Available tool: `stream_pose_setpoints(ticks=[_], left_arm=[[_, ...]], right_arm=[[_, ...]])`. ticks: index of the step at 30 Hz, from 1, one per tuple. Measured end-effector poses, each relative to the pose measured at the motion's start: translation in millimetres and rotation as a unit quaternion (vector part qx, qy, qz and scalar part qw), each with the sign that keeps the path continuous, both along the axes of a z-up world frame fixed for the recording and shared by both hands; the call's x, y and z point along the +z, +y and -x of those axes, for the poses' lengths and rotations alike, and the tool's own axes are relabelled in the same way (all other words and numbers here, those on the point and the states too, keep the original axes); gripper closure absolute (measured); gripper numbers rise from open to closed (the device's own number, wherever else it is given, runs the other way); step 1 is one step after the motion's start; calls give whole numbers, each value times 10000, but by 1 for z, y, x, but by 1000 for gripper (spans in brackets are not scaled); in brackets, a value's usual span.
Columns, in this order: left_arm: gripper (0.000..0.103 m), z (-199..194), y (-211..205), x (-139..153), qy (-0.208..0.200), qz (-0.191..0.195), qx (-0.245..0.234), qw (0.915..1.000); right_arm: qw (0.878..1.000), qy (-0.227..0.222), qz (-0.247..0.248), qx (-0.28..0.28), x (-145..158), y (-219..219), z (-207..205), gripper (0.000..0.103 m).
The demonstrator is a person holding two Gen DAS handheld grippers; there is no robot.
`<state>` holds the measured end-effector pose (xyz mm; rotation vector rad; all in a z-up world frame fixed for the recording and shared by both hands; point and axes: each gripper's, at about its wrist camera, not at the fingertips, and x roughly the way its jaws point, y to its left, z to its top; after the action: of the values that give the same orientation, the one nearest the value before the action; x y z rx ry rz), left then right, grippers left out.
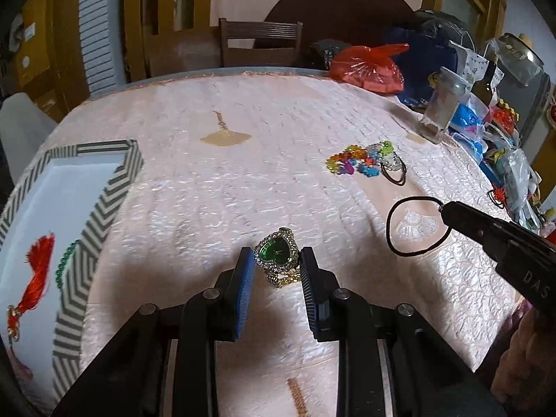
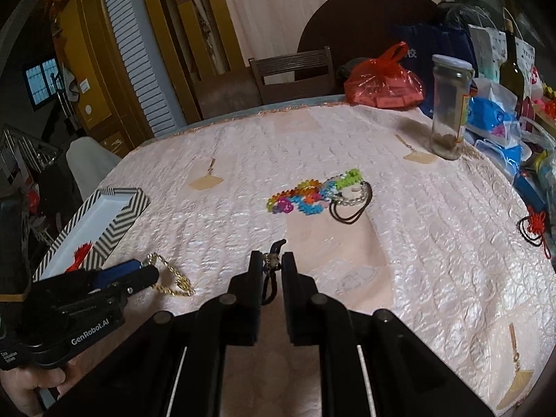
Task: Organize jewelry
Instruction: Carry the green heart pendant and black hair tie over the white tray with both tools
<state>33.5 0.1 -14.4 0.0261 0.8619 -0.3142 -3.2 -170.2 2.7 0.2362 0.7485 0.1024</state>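
A gold watch with a green heart-shaped face lies on the pink tablecloth between the fingers of my left gripper, which is open around it. In the right wrist view its gold chain lies by the left gripper. My right gripper is shut on a black hair tie; its loop hangs from the right gripper in the left wrist view. A striped box at the left holds a red tassel and green beads.
A pile of colourful bead bracelets and hair ties lies mid-table. A glass jar, a red bag, a bottle and blue packets crowd the right edge. A chair stands behind the table.
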Motion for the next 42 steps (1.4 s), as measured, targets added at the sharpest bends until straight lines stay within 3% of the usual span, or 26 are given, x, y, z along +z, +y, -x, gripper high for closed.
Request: stream_pose_setpoints(ticks=[11,27,42], left_arm=[[56,1,36,12,-181,67,278,9994],[56,-2,130,46,-632,164,1246,9901],[56,8,219,23,-428,-202,2263,9729]], right_arm=[[9995,36,249,207,7,35,-4,92],[9932,-254,492,1024,43,133,-34,92],[9779,-461,416,1994,59,248,-64,92]])
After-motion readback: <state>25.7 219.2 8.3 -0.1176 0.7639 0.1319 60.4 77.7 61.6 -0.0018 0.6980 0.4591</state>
